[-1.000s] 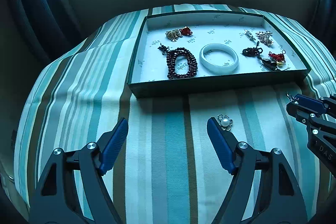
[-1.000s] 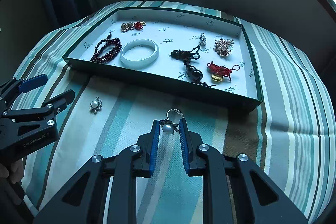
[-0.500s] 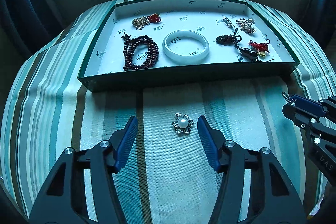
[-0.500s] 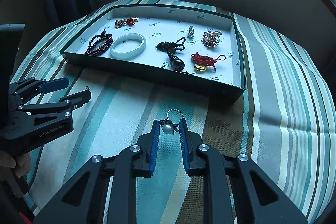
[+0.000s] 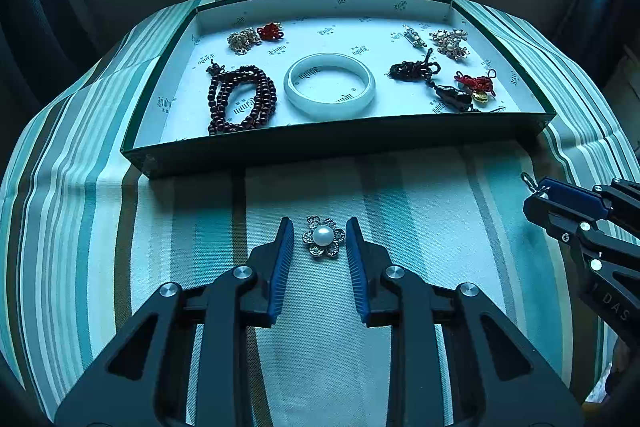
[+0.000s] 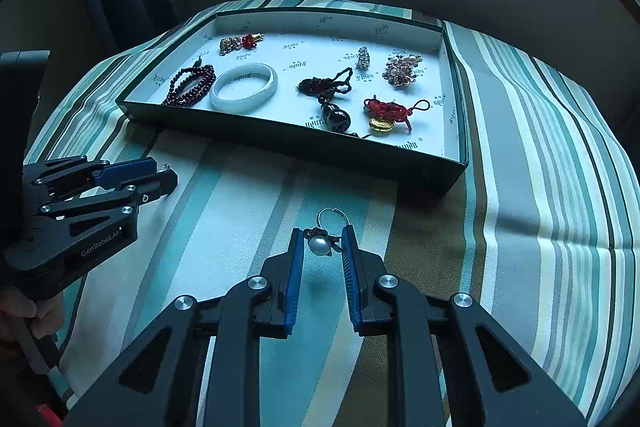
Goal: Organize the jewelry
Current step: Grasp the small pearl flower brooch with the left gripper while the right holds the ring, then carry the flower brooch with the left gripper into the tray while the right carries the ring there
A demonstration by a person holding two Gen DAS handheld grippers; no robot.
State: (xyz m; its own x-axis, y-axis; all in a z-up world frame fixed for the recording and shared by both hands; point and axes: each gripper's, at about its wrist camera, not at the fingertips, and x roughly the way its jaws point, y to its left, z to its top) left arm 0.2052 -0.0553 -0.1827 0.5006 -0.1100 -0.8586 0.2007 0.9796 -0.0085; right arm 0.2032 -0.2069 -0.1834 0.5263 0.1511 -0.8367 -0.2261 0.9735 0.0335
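My left claw (image 5: 320,243) is closing around the flower pin (image 5: 323,237) on the worktop (image 5: 420,267), not pinching it yet. My right claw (image 6: 320,245) is clamped on a pearl ring (image 6: 320,245).

A striped tablecloth (image 5: 100,227) carries a green tray (image 5: 340,143) and pearl brooch (image 5: 323,237).

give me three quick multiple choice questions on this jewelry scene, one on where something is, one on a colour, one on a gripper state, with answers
1. Where does the pearl flower brooch lie?
A. in the tray
B. on the striped cloth between the left gripper's fingers
C. inside the bangle

2. What colour is the bangle in the tray?
A. white
B. red
C. black

3. What is the right gripper doing?
A. standing wide open
B. shut on a pearl earring
C. resting in the tray

Answers: 1 B, the brooch sits on the striped cloth before the tray, inside the closing left gripper. 2 A, the ring looks pale white. 3 B, its pads pinch the pearl earring.
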